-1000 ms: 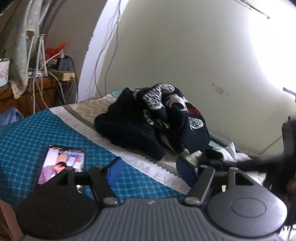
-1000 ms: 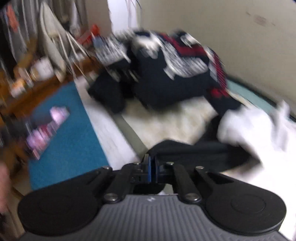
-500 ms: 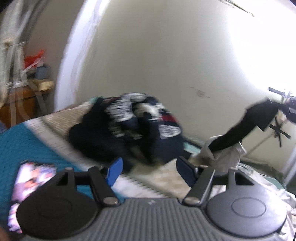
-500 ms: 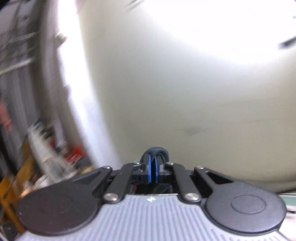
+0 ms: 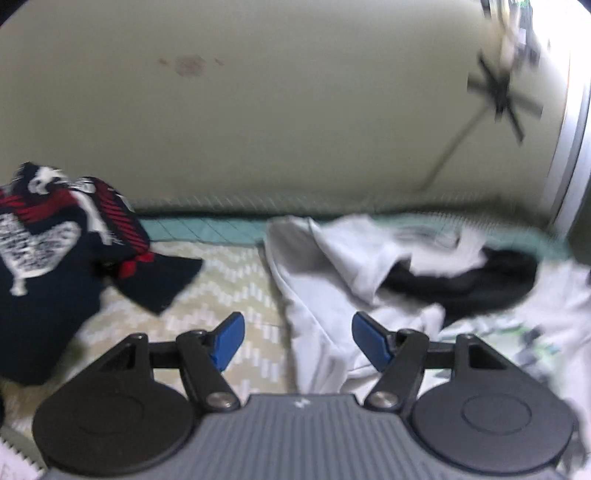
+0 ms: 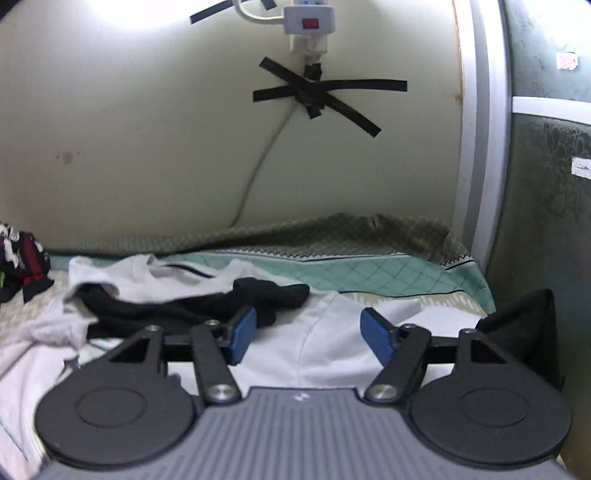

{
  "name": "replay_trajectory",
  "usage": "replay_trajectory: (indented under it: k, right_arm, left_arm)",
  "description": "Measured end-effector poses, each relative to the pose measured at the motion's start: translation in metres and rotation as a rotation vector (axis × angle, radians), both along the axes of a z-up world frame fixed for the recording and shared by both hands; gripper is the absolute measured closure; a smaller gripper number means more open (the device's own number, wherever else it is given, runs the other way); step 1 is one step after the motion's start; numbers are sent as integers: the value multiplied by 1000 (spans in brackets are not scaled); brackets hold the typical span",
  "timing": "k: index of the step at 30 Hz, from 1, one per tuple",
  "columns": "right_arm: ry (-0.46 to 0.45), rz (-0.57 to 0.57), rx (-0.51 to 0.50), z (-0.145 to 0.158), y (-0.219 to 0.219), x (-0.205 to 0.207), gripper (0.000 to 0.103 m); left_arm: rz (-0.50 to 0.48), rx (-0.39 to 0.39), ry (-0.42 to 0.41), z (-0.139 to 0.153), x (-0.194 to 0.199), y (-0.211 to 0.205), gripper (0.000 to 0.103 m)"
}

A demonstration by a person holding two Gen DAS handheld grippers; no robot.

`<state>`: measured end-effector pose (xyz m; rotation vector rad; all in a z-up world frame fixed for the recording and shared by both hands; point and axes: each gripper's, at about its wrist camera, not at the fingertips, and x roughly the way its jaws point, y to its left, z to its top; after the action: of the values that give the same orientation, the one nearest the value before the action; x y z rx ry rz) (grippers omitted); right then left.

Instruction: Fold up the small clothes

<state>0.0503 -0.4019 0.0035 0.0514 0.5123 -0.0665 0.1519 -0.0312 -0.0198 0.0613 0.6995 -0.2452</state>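
Note:
A small black garment (image 6: 192, 302) lies crumpled on a heap of white clothes (image 6: 325, 343) on the bed; it also shows in the left wrist view (image 5: 469, 284) on the white clothes (image 5: 325, 288). My right gripper (image 6: 308, 339) is open and empty, just above the white cloth, with the black garment beside its left finger. My left gripper (image 5: 297, 341) is open and empty over the edge of the white clothes. A navy, red and white patterned pile (image 5: 48, 251) lies to the left.
The cream wall (image 6: 166, 147) runs close behind the bed, with a taped cable and a power strip (image 6: 308, 18). A grey-green door or cabinet (image 6: 546, 184) stands at the right. A dark cloth (image 6: 524, 328) lies at the right bed edge. The patterned bedsheet (image 5: 221, 280) shows between the piles.
My right gripper held the black garment up, then opened; the garment now lies on the white clothes. Both views have swung right, away from the blue mat and the phone.

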Motion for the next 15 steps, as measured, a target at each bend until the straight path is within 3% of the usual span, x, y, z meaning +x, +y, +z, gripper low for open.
replay_trajectory:
  k: [2, 3, 4, 8, 10, 11, 12, 13, 14, 15]
  right_arm:
    - [0, 23, -17, -5, 3, 6, 37]
    - [1, 34, -11, -7, 2, 12, 37]
    - [3, 43, 0, -9, 3, 19, 37]
    - [29, 13, 49, -20, 17, 58, 37]
    - [66, -32, 125, -27, 12, 86, 39]
    - [85, -45, 165, -33, 10, 99, 46]
    - [113, -42, 196, -38, 9, 111, 87]
    - [157, -43, 208, -43, 11, 121, 103]
    - [179, -52, 207, -44, 14, 125, 103]
    - [126, -75, 188, -37, 19, 118, 103]
  left_arm:
    - [27, 27, 39, -18, 10, -9, 44]
    - [36, 10, 59, -25, 11, -8, 54]
    - [42, -18, 55, -30, 11, -6, 54]
    - [31, -67, 12, -32, 6, 3, 92]
    - [58, -73, 0, -32, 7, 6, 93]
    - [73, -92, -5, -31, 8, 10, 93]
    - [92, -111, -12, -30, 8, 14, 94]
    - [114, -130, -17, -30, 10, 21, 94]
    - [133, -153, -19, -30, 10, 26, 95]
    - [151, -169, -20, -29, 10, 30, 99]
